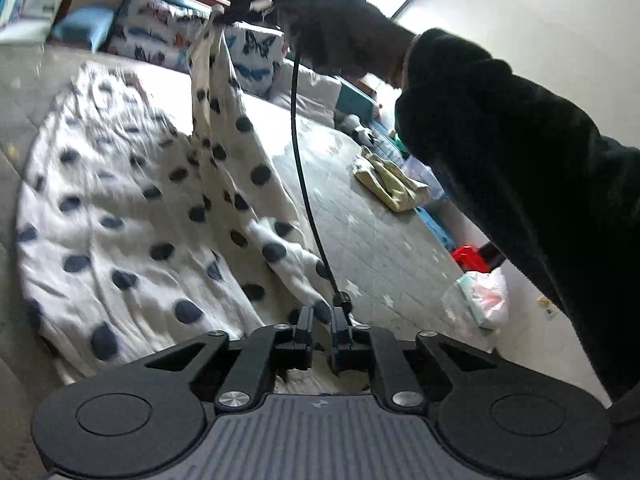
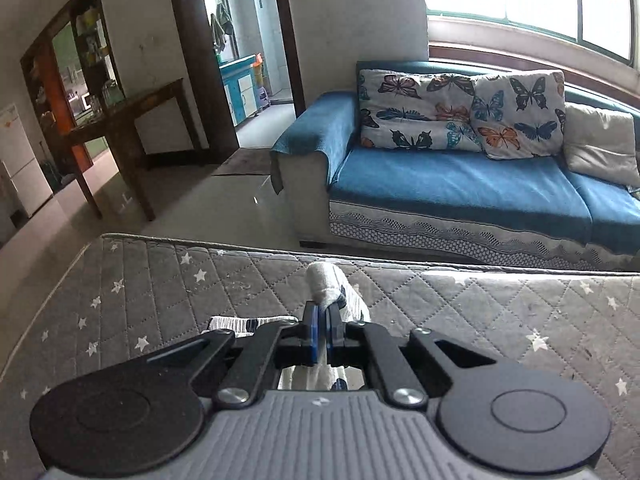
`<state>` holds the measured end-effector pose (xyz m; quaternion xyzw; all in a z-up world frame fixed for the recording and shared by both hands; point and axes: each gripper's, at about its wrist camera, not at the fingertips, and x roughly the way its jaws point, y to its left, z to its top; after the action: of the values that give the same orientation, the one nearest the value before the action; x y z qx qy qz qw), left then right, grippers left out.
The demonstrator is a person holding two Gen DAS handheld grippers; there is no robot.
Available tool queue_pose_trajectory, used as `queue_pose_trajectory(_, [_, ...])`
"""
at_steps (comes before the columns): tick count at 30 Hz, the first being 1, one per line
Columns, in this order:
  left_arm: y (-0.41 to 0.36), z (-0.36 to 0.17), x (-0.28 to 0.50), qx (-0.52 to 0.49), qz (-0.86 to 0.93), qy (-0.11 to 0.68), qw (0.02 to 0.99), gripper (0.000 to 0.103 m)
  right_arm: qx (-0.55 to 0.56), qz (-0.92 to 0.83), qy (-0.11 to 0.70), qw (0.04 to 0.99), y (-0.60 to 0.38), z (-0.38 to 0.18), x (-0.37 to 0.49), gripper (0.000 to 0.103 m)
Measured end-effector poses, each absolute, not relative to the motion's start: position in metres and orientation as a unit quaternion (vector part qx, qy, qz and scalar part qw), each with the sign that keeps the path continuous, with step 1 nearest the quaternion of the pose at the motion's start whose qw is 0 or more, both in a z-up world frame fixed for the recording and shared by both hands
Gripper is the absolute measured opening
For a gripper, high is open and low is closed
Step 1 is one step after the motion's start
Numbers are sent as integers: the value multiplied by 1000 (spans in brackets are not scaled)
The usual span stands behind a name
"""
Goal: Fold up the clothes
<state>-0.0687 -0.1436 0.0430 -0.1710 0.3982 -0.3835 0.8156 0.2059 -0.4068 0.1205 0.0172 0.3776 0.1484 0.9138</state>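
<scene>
A white garment with dark blue dots [image 1: 132, 216] lies spread on the grey star-quilted mattress [image 1: 360, 216]. My left gripper [image 1: 322, 314] is shut on a near corner of it. My right gripper [image 1: 236, 14] shows in the left wrist view high above the mattress, shut on another corner, so a strip of the cloth hangs up between the two. In the right wrist view my right gripper [image 2: 321, 312] pinches a white fold of the garment [image 2: 326, 284] above the mattress [image 2: 160, 280].
A folded yellow-green garment [image 1: 388, 182] lies on the mattress at the right. A black cable [image 1: 298, 152] hangs across the cloth. The person's dark sleeve [image 1: 520, 152] fills the right. A blue sofa [image 2: 460, 184] with butterfly cushions [image 2: 460, 110] stands behind; a wooden table [image 2: 132, 120] at left.
</scene>
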Motion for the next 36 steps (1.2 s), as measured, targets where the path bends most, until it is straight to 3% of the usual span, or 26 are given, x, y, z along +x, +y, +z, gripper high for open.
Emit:
queue_pose_trajectory(2, [-152, 39, -66, -167, -374, 412, 814, 51, 19, 150, 379, 913, -410, 122, 205, 3])
queue_pose_trajectory(20, [-211, 21, -36, -207, -356, 465, 784, 50, 31, 159, 357, 920, -457, 149, 188, 3])
queue_pose_trajectory(23, [-219, 18, -34, -205, -350, 469, 784, 40, 31, 160, 356, 920, -462, 150, 187, 3])
queue_pose_trajectory(32, [-218, 12, -27, -239, -319, 465, 790, 39, 43, 164, 350, 921, -475, 152, 183, 3])
queue_pose_trajectory(35, [-219, 11, -25, -233, -312, 465, 795, 17, 43, 164, 349, 922, -475, 151, 182, 3])
queue_pose_trajectory(36, [-221, 11, -25, -225, -309, 466, 798, 16, 44, 163, 349, 922, -475, 151, 183, 3])
